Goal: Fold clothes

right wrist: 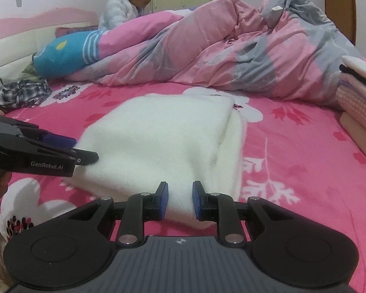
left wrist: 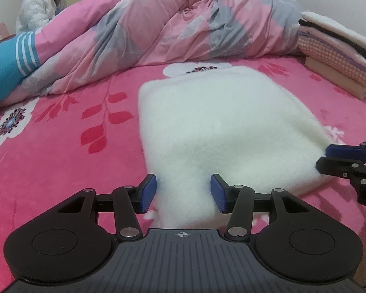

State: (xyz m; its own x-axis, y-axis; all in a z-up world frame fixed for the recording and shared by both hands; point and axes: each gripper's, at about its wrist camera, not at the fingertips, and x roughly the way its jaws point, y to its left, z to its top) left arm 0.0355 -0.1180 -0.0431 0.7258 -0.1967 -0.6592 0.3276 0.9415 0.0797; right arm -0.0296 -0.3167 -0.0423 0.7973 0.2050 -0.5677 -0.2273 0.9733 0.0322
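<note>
Two hand-held grippers work a white fleece [left wrist: 227,131] folded on the pink bed [left wrist: 61,146], near its front edge. The left hand-held gripper [left wrist: 183,193] has its jaws spread and opening, a ridge of fleece between the pads, not clearly pressed. The right hand-held gripper [right wrist: 180,199] pinches the fleece's near edge between narrow-set jaws. A folded stack [left wrist: 339,48] sits at the bed's right edge, a rumpled quilt [left wrist: 183,24] along the far side. No containers show.
</note>
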